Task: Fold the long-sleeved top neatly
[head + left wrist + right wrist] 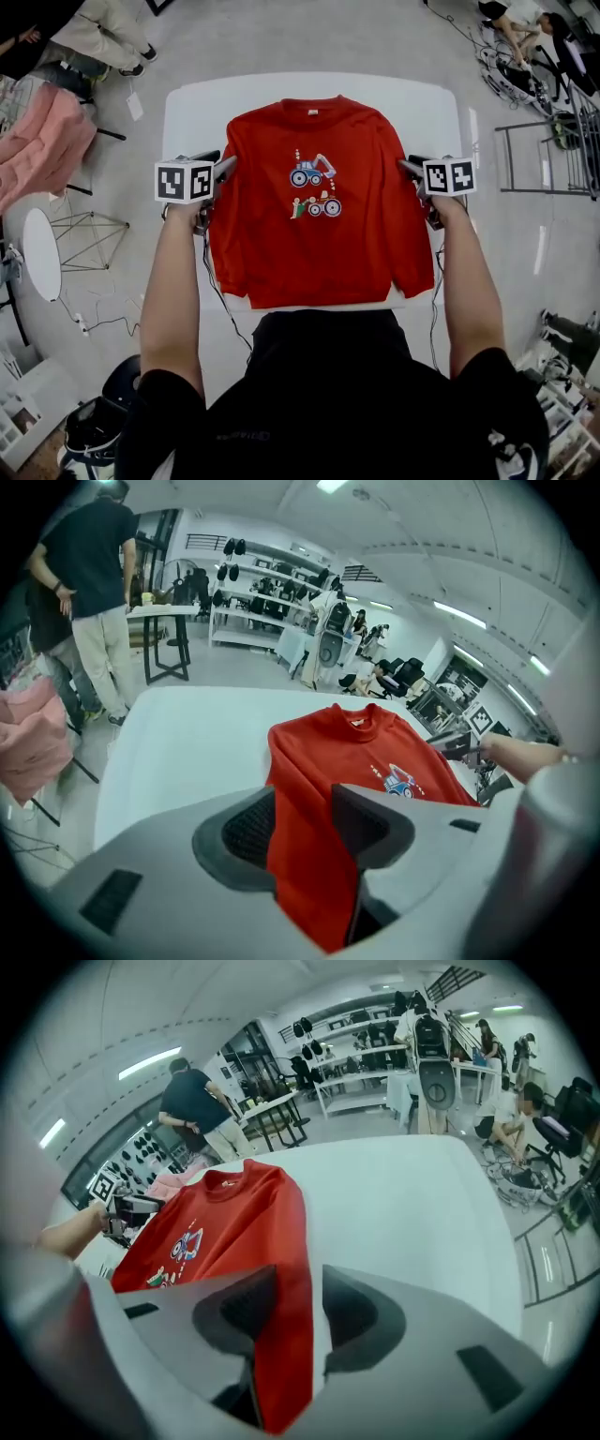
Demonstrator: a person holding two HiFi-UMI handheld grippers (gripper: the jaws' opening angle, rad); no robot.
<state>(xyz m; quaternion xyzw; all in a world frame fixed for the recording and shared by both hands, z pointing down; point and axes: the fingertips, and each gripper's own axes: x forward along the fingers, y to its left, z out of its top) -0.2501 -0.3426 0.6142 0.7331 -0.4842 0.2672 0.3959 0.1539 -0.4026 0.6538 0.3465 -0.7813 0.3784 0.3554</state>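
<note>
The red top (314, 216) is lying flat and face up on the white table (192, 103). Its collar is turned away from the person, its hem is at the near edge, and both sleeves are lying straight down along the body. The left tool (305, 822) is being held wide open over the left-hand sleeve (225, 239). Nothing is being gripped: the red cloth is running between the two pads without being pressed. The right tool (298, 1302) is likewise being held open, with the outer edge of the right-hand sleeve (414, 253) lying between its jaws and bare table showing beside it. It too is holding nothing. Each tool is being pointed steeply down at its sleeve a little below the shoulder.

A sleeve fold is probably being set up. For it to be done well, both layers of each sleeve are best being pinched, not the upper one alone. The two grips are best being matched in height, so that even folds are being laid across the print (316, 187). The cloth looks slack, so a slight lift is being advised over dragging.
</note>
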